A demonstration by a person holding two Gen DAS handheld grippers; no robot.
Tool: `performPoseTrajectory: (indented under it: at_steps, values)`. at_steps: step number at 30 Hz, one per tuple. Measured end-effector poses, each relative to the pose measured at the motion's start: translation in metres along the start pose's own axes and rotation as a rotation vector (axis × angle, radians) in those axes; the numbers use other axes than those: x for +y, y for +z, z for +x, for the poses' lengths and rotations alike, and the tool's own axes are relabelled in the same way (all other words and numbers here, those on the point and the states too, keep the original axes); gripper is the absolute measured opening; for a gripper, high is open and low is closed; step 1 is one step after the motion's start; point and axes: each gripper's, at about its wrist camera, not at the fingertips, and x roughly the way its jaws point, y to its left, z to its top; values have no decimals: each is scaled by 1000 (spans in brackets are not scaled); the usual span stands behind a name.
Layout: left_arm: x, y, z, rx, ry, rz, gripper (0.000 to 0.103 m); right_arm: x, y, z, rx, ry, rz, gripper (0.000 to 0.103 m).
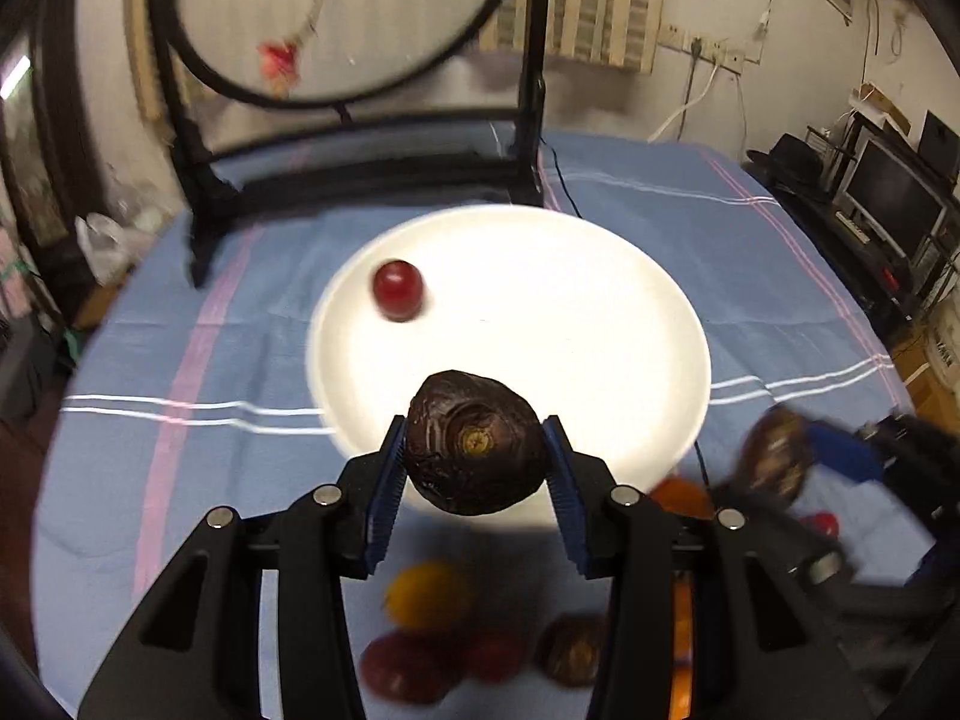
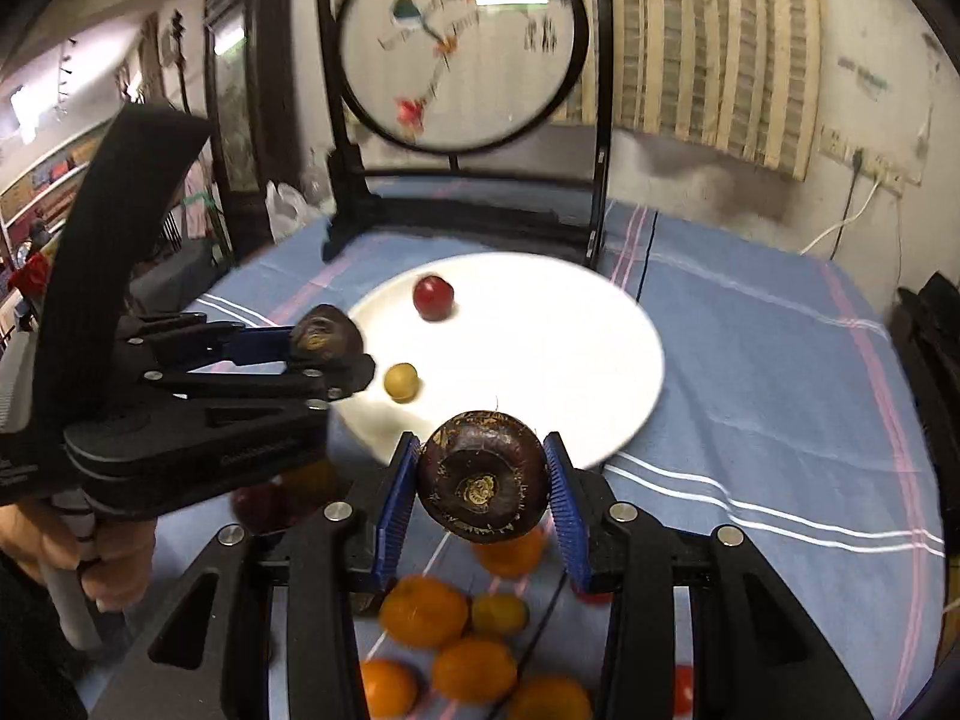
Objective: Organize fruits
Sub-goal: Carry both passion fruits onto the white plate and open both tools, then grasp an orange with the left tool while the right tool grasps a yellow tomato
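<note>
The sorting looks early, by my judgement. The round white plate (image 2: 540, 360) on the blue striped cloth of the counter (image 2: 750, 360) carries only two fruits: one small glossy red round fruit (image 2: 433, 296) toward its far side and one small yellow-green round fruit (image 2: 401, 381) near its left edge.

Two more are on the way. The left tool (image 1: 474, 468) is clamped on a dark brown, rough-skinned round fruit (image 1: 474, 441), its blue ribbed pads pressing both sides, held above the plate's near rim. The right tool (image 2: 483, 489) is likewise clamped on a second dark brown round fruit (image 2: 483, 477) with a ringed stem scar, just short of the plate's near edge. A hand (image 2: 108, 558) holds the left tool's grip.

Most of the work remains: a loose pile still lies on the cloth below the tools, near the viewer. In the right wrist view I count five orange round citrus fruits (image 2: 423, 609), one smaller yellowish fruit (image 2: 498, 612) among them, and a dark red one (image 2: 261, 504) partly hidden. The left wrist view shows a further brown fruit (image 1: 573, 648), blurred. The exact pile total I cannot tell.
</note>
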Motion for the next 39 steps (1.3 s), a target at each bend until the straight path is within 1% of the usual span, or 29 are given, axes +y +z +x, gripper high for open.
performPoseTrajectory:
  at_steps: [3, 6, 7, 8, 9, 10, 14, 17, 21, 23, 24, 26, 29, 31, 34, 37, 39]
  values:
    - [-1, 10, 25, 41, -26, -11, 43, -6, 2, 28, 49, -26, 3, 43]
    - [-5, 12, 47, 93, -66, -36, 45, -13, 3, 43, 80, -23, 34, 44]
    - [-5, 12, 51, 103, -65, -45, 51, -16, 2, 46, 87, -21, 49, 51]
    - [-5, 12, 54, 107, -61, -55, 62, -19, 2, 47, 88, -24, 64, 54]
    - [-6, 13, 53, 103, -60, -61, 67, -22, 3, 45, 74, -25, 83, 56]
    - [-7, 13, 51, 96, -63, -62, 75, -25, 2, 40, 62, -20, 98, 56]
    - [-6, 8, 33, 62, -63, -61, 79, -35, -8, 18, 41, -15, 117, 57]
    - [-2, -1, 13, 46, -56, -74, 82, -44, -23, -5, 27, -27, 136, 61]
    - [0, -25, -19, 7, -42, -69, 85, -60, -53, -38, 6, -62, 180, 64]
    - [-1, -43, -37, -16, -12, -47, 90, -64, -70, -49, 8, -91, 184, 68]
    - [-2, -50, -43, -26, -5, -40, 90, -66, -80, -55, 17, -106, 185, 70]
    - [-2, -69, -59, -47, 4, -21, 91, -65, -101, -63, 40, -124, 174, 70]
    - [-5, -93, -74, -57, 15, 7, 92, -59, -121, -70, 62, -131, 167, 70]
    - [-6, -111, -83, -65, 32, 23, 93, -55, -135, -75, 68, -131, 168, 70]
    - [-3, -131, -90, -65, 39, 24, 94, -47, -149, -77, 82, -108, 178, 70]
    - [3, -148, -92, -43, 22, 0, 94, -35, -157, -77, 97, -91, 170, 70]
    - [6, -158, -91, -26, 27, -10, 94, -27, -162, -74, 115, -79, 152, 70]
